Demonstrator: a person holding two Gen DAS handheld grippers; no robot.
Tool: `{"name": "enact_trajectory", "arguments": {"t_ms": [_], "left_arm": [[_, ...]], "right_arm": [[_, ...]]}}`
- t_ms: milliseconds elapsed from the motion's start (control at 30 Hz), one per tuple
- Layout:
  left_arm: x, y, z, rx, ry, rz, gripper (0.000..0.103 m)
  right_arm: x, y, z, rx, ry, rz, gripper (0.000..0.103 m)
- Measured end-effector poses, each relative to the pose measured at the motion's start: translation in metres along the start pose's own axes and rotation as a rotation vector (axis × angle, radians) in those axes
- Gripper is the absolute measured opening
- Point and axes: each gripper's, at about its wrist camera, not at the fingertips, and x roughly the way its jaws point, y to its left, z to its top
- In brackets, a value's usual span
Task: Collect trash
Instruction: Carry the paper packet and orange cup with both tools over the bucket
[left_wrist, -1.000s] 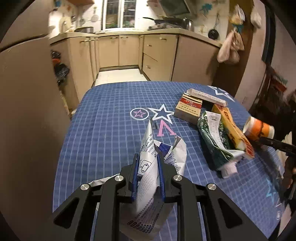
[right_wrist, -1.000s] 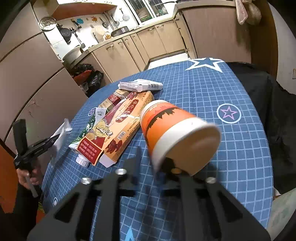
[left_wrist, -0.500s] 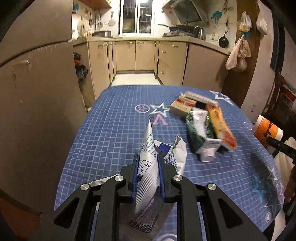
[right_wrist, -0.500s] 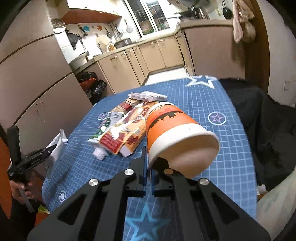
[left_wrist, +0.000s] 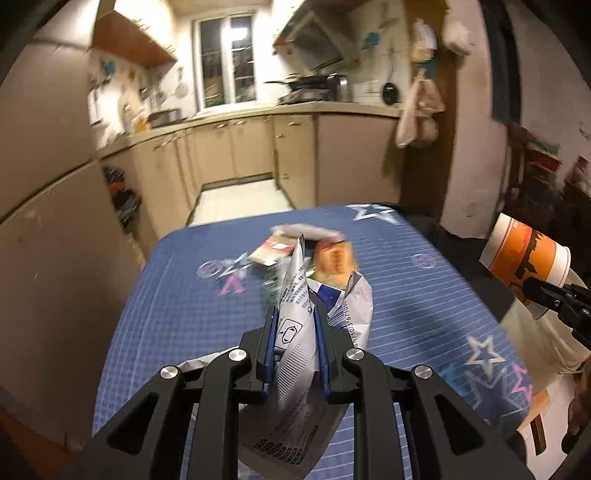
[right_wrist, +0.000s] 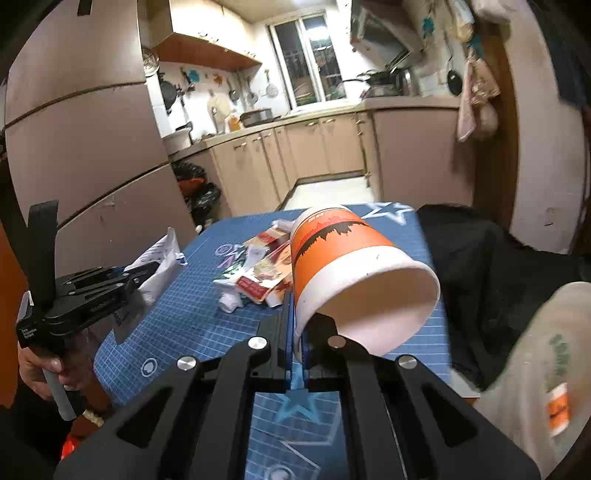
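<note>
My left gripper (left_wrist: 295, 332) is clamped on a crumpled white wrapper (left_wrist: 295, 321), its long axis running up and away from me; my right gripper (right_wrist: 295, 321) pinches the rim of the orange paper cup (right_wrist: 351, 269), which lies on its side. The remaining trash pile (right_wrist: 258, 277) sits ahead on the blue table (right_wrist: 184, 314), nearer my right. Only the right view shows my hand (right_wrist: 48, 373) on the left handle
</note>
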Motion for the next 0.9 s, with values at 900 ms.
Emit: {"name": "enact_trajectory", "arguments": {"t_ms": [900], "left_arm": [[0.021, -0.261, 0.052, 0.31, -0.061, -0.276, 0.021]], "right_arm": [[-0.143, -0.152, -0.029, 0.101, -0.113, -0.401, 0.002]]}}
